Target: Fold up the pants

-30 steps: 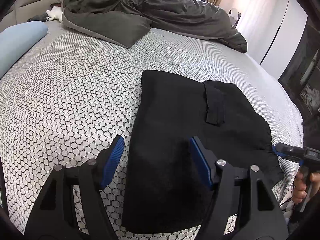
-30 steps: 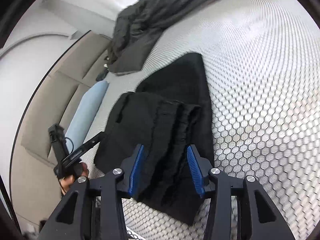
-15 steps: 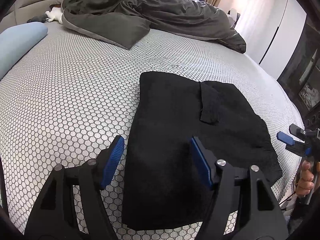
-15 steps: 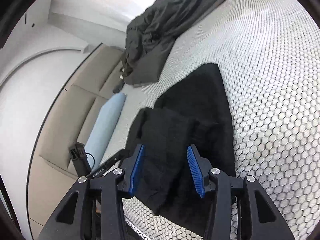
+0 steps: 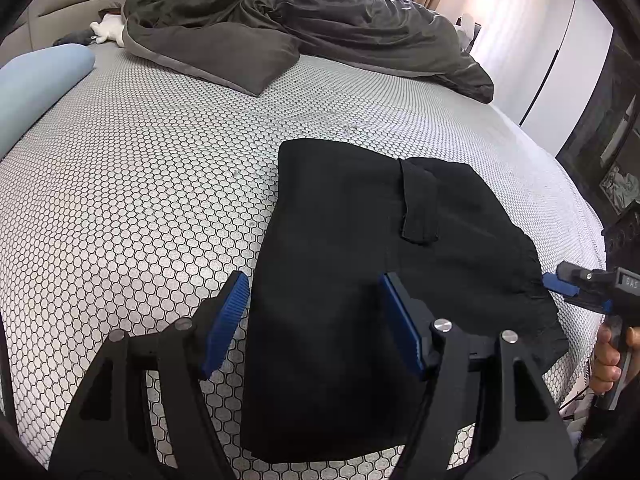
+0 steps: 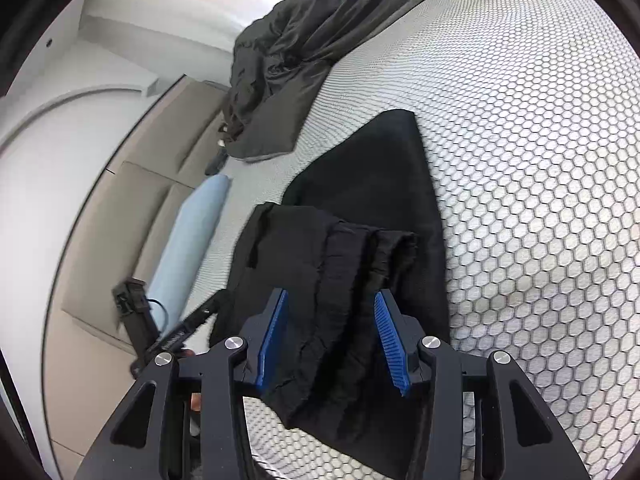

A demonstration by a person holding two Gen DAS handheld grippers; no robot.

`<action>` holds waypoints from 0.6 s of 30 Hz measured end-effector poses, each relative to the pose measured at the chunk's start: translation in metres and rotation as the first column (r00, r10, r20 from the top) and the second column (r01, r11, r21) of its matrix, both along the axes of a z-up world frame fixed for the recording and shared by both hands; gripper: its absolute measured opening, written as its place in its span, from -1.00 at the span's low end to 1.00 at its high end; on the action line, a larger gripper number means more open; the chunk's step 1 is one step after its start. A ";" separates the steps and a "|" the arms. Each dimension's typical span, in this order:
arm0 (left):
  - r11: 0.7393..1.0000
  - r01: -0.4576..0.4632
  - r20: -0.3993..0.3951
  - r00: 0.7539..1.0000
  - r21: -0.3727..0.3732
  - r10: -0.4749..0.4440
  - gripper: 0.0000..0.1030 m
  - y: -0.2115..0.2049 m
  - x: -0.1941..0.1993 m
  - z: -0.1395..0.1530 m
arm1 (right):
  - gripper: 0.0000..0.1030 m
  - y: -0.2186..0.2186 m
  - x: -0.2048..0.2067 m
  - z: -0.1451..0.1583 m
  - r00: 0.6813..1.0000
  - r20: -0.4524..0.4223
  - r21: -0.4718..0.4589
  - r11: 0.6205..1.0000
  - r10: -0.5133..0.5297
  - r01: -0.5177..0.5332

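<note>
Black pants (image 5: 360,280) lie folded on bed (image 5: 140,200), honeycomb-print sheet, near its close edge. My left hand-held gripper (image 5: 316,320) hovers over their near part, jaws wide, blue pads clear of cloth, nothing held. My right hand-held gripper (image 6: 332,340) sits at gathered waistband end, jaws partly apart, cloth between pads; I cannot tell if pads press it. Dark duvet (image 5: 300,20) bunched at far side, light blue pillow (image 5: 36,80) near headboard.

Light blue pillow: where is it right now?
In the left wrist view the light blue pillow lies at the far left edge of the bed, by the headboard, left of the dark duvet and apart from the black pants.
</note>
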State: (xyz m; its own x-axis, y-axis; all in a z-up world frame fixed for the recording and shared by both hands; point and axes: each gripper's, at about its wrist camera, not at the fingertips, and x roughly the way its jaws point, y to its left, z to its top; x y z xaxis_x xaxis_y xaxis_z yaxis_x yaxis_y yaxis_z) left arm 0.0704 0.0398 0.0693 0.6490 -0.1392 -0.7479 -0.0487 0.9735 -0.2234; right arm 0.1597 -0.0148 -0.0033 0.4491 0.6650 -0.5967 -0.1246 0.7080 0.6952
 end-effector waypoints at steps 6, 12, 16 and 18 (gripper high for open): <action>1.000 0.002 0.001 1.000 0.002 -0.002 0.26 -0.001 0.000 0.000 | -0.11 0.000 -0.006 0.004 0.999 0.022 0.061 0.998 0.033 -0.034; 1.000 0.004 -0.003 1.000 0.006 -0.004 0.26 -0.002 0.000 -0.002 | -0.08 0.013 -0.001 -0.012 0.997 -0.026 0.056 0.996 0.076 -0.074; 1.000 0.008 -0.001 1.000 0.008 -0.008 0.26 -0.002 0.001 -0.001 | -0.32 0.023 0.009 -0.015 0.999 -0.010 0.042 0.998 0.051 -0.051; 1.000 0.006 0.003 1.000 0.007 -0.006 0.26 -0.001 0.000 0.000 | -0.68 0.028 0.012 0.000 0.998 0.052 0.018 0.999 0.029 -0.030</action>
